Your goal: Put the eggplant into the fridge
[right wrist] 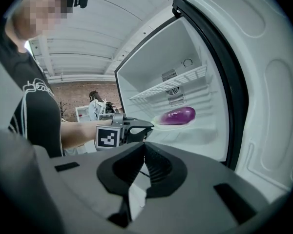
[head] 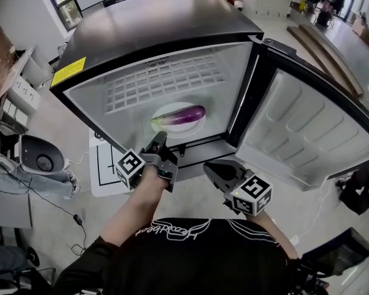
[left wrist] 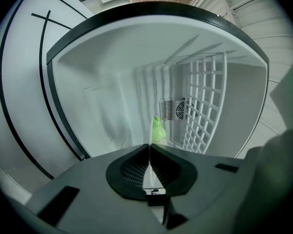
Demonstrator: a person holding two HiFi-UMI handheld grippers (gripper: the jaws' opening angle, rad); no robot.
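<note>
The purple eggplant [head: 186, 115] with a green stem lies on a white plate [head: 166, 126] on the floor of the open fridge [head: 111, 35]. My left gripper [head: 159, 140] is at the fridge's front lip, just short of the plate, its jaws shut with nothing between them. In the left gripper view only the eggplant's green stem [left wrist: 158, 129] shows past the shut left gripper [left wrist: 149, 146]. My right gripper [head: 211, 171] sits lower and to the right, outside the fridge, shut and empty. The right gripper view shows the eggplant [right wrist: 178, 115], the left gripper [right wrist: 145, 126] and the shut right gripper [right wrist: 144, 146].
The fridge door [head: 310, 134] stands wide open at the right. A white wire shelf [head: 166, 82] spans the fridge above the plate. A white mat with black lines [head: 104, 168] lies under the fridge front. A white device [head: 42, 155] and cables sit on the floor at left.
</note>
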